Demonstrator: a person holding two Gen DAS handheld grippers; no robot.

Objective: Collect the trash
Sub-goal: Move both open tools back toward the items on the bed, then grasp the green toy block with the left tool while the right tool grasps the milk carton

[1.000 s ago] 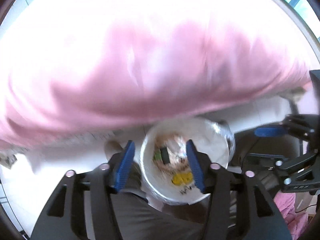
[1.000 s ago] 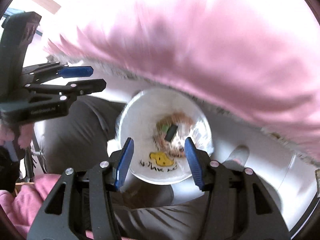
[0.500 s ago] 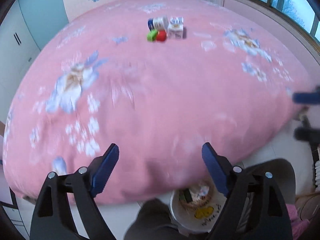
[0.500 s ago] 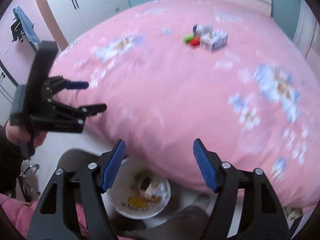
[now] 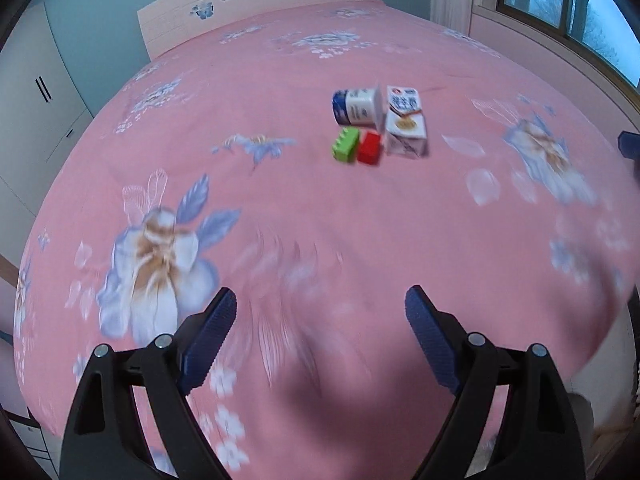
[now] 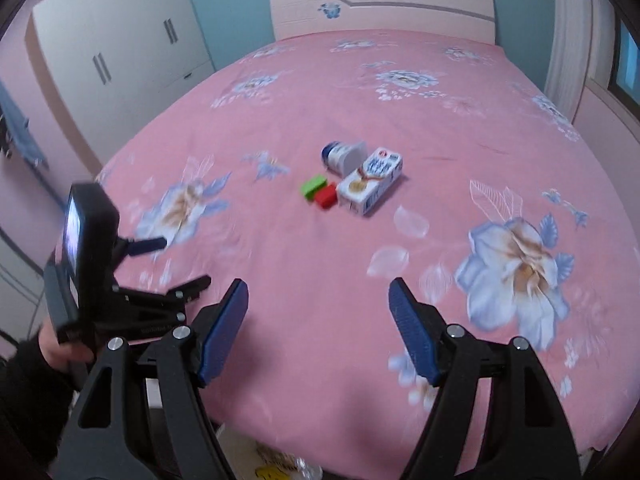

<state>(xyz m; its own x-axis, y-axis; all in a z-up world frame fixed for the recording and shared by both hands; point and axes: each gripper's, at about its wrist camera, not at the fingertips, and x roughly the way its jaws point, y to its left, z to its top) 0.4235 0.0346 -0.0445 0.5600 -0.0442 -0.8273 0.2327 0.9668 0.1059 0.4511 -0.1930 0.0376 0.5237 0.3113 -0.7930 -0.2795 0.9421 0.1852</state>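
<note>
On the pink flowered bed (image 5: 280, 208) lie a white milk carton (image 5: 405, 122), a white-and-blue yogurt cup (image 5: 356, 107) on its side, a green block (image 5: 345, 145) and a red block (image 5: 369, 147), close together. They also show in the right wrist view: carton (image 6: 370, 186), cup (image 6: 344, 156), green block (image 6: 313, 187), red block (image 6: 326, 196). My left gripper (image 5: 320, 312) is open and empty over the bed's near edge. My right gripper (image 6: 318, 300) is open and empty, well short of the items. The left gripper also shows in the right wrist view (image 6: 160, 264).
A white trash bin's rim (image 6: 280, 470) shows at the bottom edge below the bed. A headboard (image 6: 380, 8) stands at the far end, wardrobes (image 6: 120, 52) on the left, a window (image 5: 580, 12) on the right.
Both grippers have risen from over the trash bin and now point across the bed. Both jaws have opened wider.
</note>
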